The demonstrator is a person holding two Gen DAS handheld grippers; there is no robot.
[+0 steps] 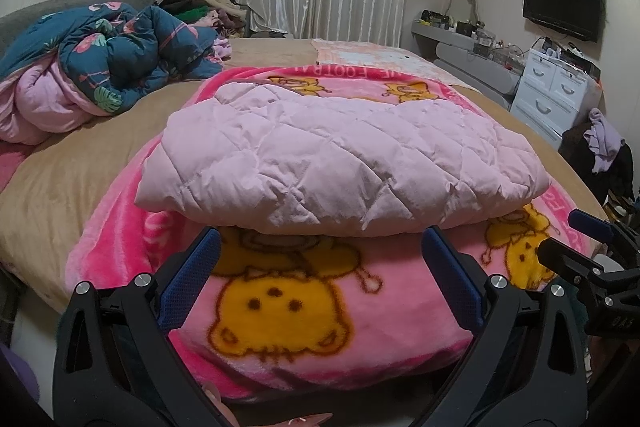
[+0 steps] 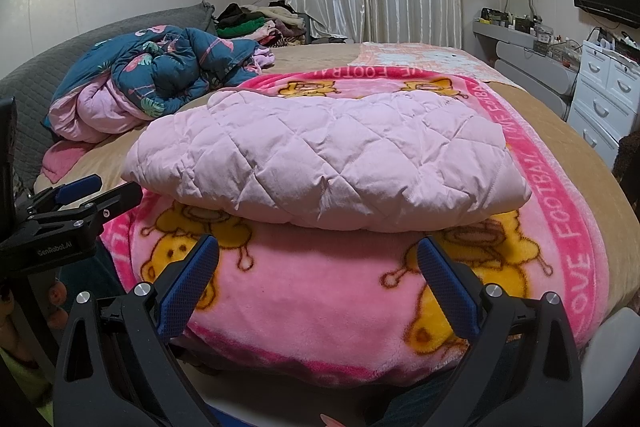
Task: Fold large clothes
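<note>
A pale pink quilted garment (image 1: 340, 163) lies folded into a thick rectangle on a pink cartoon-bear blanket (image 1: 288, 307) on the bed; it also shows in the right wrist view (image 2: 328, 163). My left gripper (image 1: 320, 247) is open and empty, just short of the garment's near edge. My right gripper (image 2: 318, 255) is open and empty, also just short of that edge. Each gripper shows in the other's view, the right one (image 1: 576, 239) at the right edge, the left one (image 2: 100, 191) at the left.
A bunched teal flamingo duvet (image 1: 112, 63) lies at the bed's far left, with a clothes pile (image 1: 200, 11) behind it. A white drawer unit (image 1: 556, 91), a grey shelf and a wall TV (image 1: 562, 3) stand at the right. Curtains hang behind.
</note>
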